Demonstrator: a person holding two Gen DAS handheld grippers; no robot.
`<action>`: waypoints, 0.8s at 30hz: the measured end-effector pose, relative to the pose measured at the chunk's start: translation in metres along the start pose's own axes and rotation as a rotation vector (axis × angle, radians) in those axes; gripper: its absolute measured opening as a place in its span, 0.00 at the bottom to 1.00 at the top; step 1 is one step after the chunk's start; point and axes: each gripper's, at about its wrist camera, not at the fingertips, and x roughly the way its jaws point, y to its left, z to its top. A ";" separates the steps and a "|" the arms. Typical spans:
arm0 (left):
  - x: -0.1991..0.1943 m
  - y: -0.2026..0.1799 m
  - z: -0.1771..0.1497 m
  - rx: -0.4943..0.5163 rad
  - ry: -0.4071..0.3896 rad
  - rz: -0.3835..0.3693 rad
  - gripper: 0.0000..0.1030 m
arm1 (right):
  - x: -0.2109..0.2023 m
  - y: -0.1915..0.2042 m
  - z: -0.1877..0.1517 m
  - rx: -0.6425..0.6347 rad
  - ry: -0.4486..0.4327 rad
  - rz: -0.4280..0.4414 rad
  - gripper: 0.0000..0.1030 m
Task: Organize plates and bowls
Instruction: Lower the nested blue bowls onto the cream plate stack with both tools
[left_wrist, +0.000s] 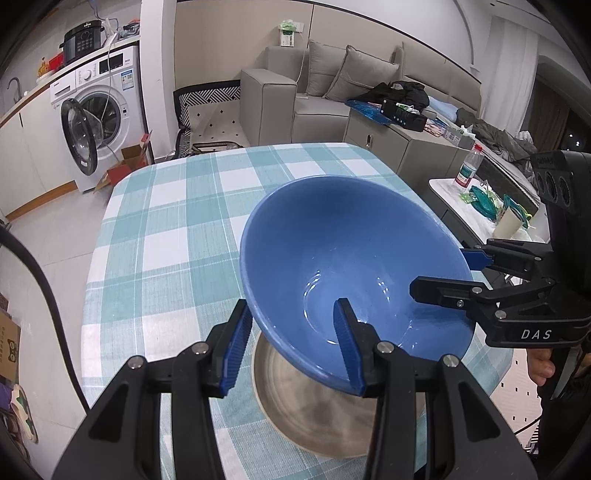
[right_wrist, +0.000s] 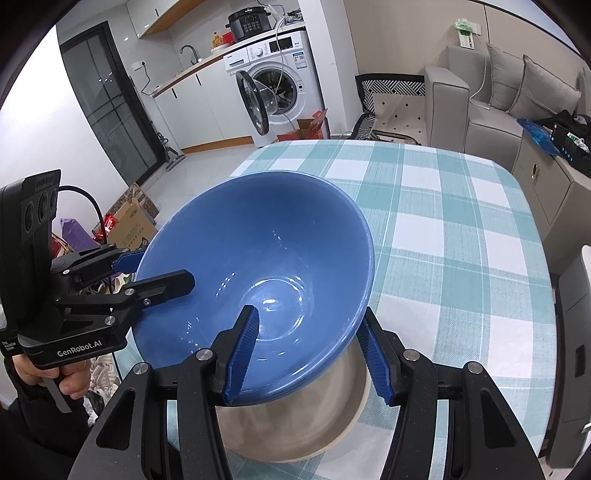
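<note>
A large blue bowl (left_wrist: 332, 240) (right_wrist: 258, 229) hangs tilted just above a beige bowl (left_wrist: 317, 417) (right_wrist: 295, 424), which sits on the teal-checked table (left_wrist: 166, 221) (right_wrist: 443, 221). My left gripper (left_wrist: 291, 347) (right_wrist: 147, 273) is shut on the blue bowl's rim, one finger inside the bowl and one outside. My right gripper (left_wrist: 458, 275) (right_wrist: 308, 356) is shut on the opposite rim in the same way. The blue bowl hides much of the beige bowl.
A washing machine (left_wrist: 96, 122) (right_wrist: 273, 92) with its door open stands beyond the table. Behind the table is a grey sofa (left_wrist: 295, 96). A side table with a bottle (left_wrist: 469, 170) stands at the right. Cardboard boxes (right_wrist: 129, 221) lie on the floor.
</note>
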 end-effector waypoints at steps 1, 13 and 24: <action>0.000 0.001 -0.002 -0.002 0.002 0.002 0.43 | 0.001 0.001 -0.001 -0.002 0.003 0.000 0.55; 0.003 0.005 -0.015 -0.021 0.018 0.002 0.43 | 0.009 0.005 -0.008 -0.010 0.019 0.011 0.55; 0.015 0.000 -0.021 -0.017 0.053 -0.006 0.43 | 0.018 -0.003 -0.016 0.008 0.044 0.002 0.55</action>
